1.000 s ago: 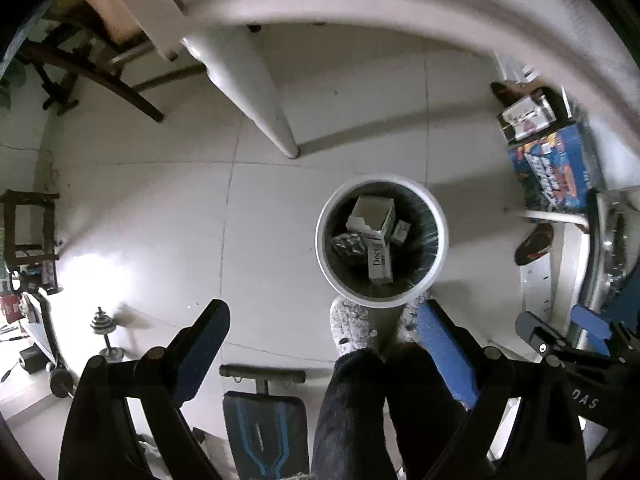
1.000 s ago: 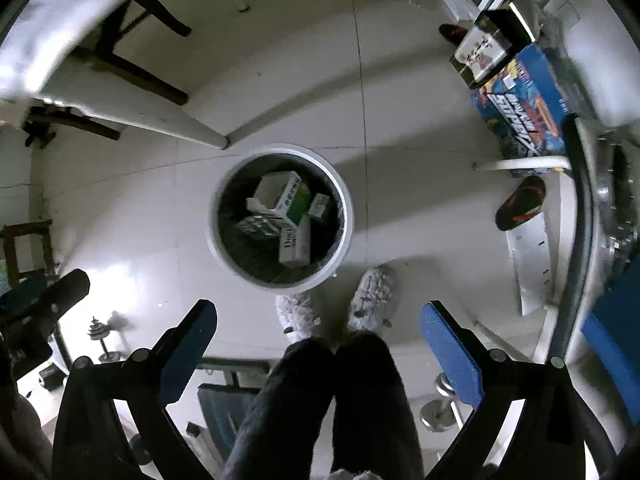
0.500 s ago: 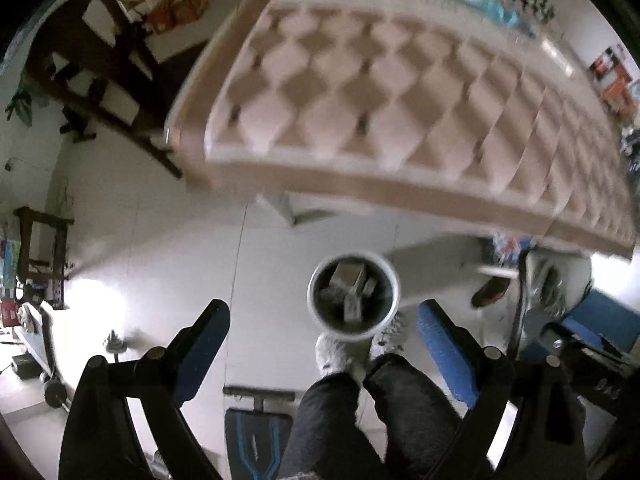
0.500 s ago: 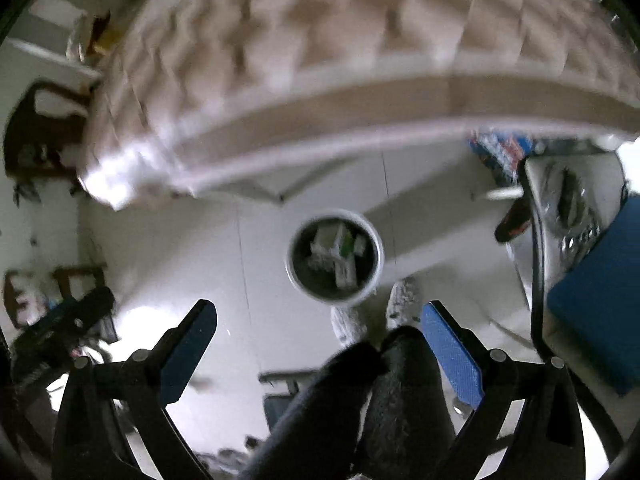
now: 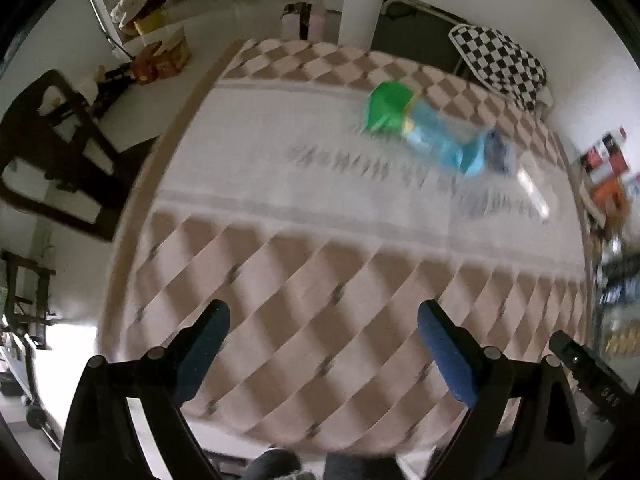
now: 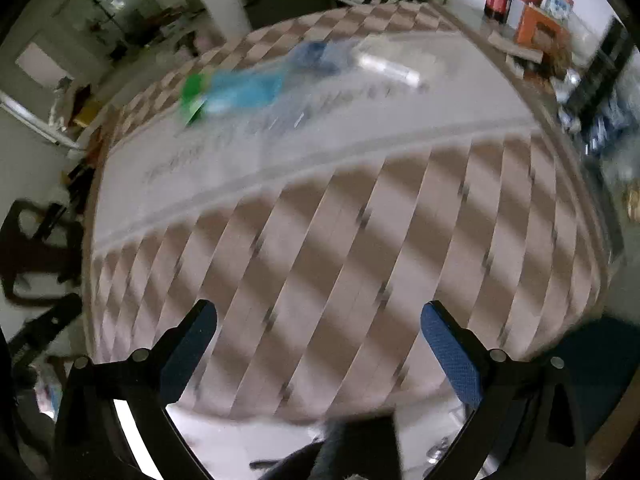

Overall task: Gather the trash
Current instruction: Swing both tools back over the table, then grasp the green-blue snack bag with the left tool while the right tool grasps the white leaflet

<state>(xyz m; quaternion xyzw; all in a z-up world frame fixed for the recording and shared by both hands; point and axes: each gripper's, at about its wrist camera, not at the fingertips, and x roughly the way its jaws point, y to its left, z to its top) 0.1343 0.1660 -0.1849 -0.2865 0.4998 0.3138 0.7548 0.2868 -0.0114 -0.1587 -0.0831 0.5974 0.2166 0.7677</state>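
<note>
A light blue plastic bottle (image 5: 438, 138) with a blue cap lies on its side on the far part of the table (image 5: 320, 280), next to a green crumpled piece (image 5: 386, 106). Both show blurred in the right wrist view, the bottle (image 6: 248, 88) and the green piece (image 6: 192, 90). A clear plastic item (image 6: 390, 66) lies to the bottle's right. My left gripper (image 5: 322, 342) is open and empty over the table's near edge. My right gripper (image 6: 318, 340) is open and empty, also above the near edge. The trash bin is out of view.
The table has a brown and cream checked cloth (image 6: 360, 240). A dark wooden chair (image 5: 60, 152) stands at the left. A checkered cushion (image 5: 500, 60) is on a chair behind the table. A dark bottle and boxes (image 6: 520, 12) stand on a surface at the far right.
Both grippers swung up from looking down at the trash bin on the floor to looking across the tabletop. The bin and feet left view; the bottle came into view.
</note>
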